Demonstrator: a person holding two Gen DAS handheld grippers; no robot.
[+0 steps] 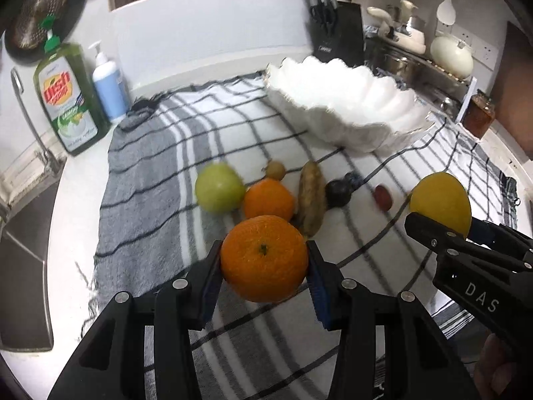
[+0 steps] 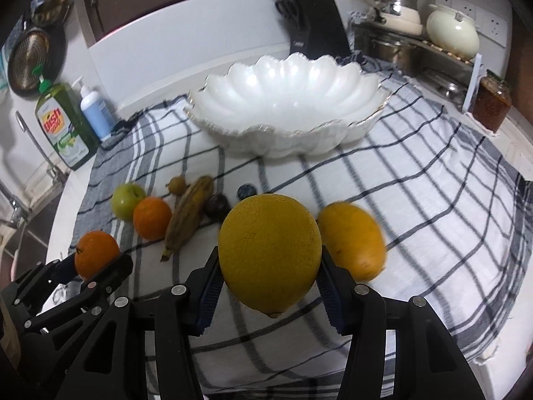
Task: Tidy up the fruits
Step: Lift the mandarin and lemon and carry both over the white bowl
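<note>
My left gripper [image 1: 265,260] is shut on an orange [image 1: 264,257] and holds it above the checked cloth [image 1: 383,200]; it also shows in the right wrist view [image 2: 96,254]. My right gripper [image 2: 269,253] is shut on a large yellow citrus fruit [image 2: 269,251], also seen at the right of the left wrist view [image 1: 441,201]. On the cloth lie a green apple [image 2: 127,200], a second orange [image 2: 152,217], a brown-spotted banana [image 2: 190,215], a dark plum [image 2: 217,206], a small brown fruit [image 2: 177,184] and a mango [image 2: 353,240]. The white scalloped bowl [image 2: 286,106] stands empty behind them.
A green dish-soap bottle [image 2: 61,126] and a blue pump bottle [image 2: 95,113] stand at the left by the sink [image 1: 23,260]. A black knife block [image 2: 316,30], pots on a rack [image 2: 416,40] and a jar [image 2: 493,103] line the back right.
</note>
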